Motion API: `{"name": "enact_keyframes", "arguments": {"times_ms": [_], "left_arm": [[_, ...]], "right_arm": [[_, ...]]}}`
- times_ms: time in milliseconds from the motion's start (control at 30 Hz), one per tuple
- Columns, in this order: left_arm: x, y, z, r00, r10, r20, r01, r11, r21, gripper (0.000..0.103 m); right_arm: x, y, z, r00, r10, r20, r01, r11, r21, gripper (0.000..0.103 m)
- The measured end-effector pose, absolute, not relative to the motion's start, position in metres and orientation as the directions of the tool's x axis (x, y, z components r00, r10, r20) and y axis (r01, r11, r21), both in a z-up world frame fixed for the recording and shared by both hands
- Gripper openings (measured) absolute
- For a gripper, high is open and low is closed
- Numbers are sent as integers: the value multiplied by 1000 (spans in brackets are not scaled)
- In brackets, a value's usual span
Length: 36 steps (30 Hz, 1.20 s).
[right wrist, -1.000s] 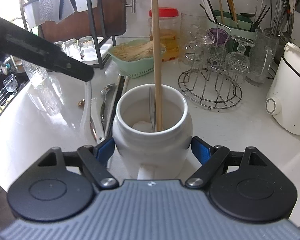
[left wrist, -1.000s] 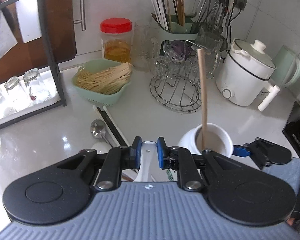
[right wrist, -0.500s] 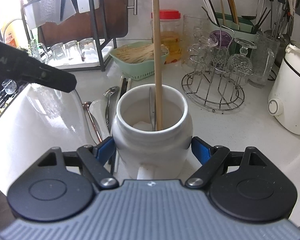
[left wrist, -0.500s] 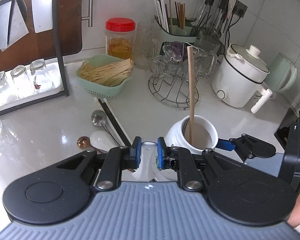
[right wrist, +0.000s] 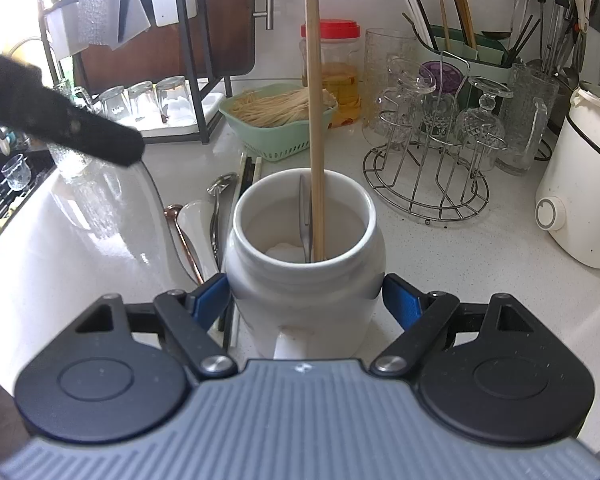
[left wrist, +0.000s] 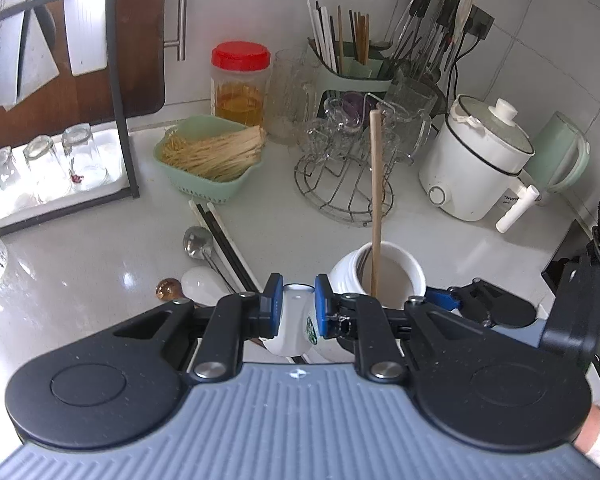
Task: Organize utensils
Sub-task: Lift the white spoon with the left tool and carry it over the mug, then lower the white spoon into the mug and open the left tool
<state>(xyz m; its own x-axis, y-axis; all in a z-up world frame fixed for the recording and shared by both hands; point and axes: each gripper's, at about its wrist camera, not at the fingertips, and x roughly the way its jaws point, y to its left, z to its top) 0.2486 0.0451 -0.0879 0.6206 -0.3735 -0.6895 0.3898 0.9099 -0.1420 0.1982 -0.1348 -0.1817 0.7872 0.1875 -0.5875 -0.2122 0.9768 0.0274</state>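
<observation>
My left gripper [left wrist: 296, 300] is shut on a white spoon [left wrist: 294, 320] with a green logo, held above the counter just left of the white ceramic jar [left wrist: 347, 276]. The right gripper [right wrist: 303, 300] is shut on that jar [right wrist: 303, 280], one blue pad on each side. A long wooden stick [right wrist: 315, 120] and a metal utensil handle [right wrist: 305, 216] stand inside the jar. On the counter left of the jar lie a metal spoon [left wrist: 198, 240], a white spoon [left wrist: 200, 282], an amber spoon [left wrist: 168, 289] and black and white chopsticks [left wrist: 224, 240].
Behind stand a green basket of thin sticks [left wrist: 212, 156], a wire rack of glasses [left wrist: 343, 184], a red-lidded jar [left wrist: 240, 80], a green utensil holder [left wrist: 351, 68], a white cooker [left wrist: 475, 168] and a kettle [left wrist: 559, 156]. A dish rack with glasses [left wrist: 48, 160] is at left.
My left gripper has lifted and drawn back with the white spoon, so more of the counter and loose spoons shows. The right gripper and jar have stayed still.
</observation>
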Motion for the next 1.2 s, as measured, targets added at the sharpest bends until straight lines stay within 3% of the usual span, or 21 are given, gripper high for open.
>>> {"name": "enact_keyframes", "arguments": {"times_ms": [667,1200], "left_arm": [[243,6,13,629,-422,-653,469,876,-114,19],[261,-39,-10,554,-428,-715,560,826,-61,19]], "right_arm": [[197,-135,-181,791,187,-583,-207,978,32,86],[196,-135,-182,792,191,-580,-213,977,30,86]]}}
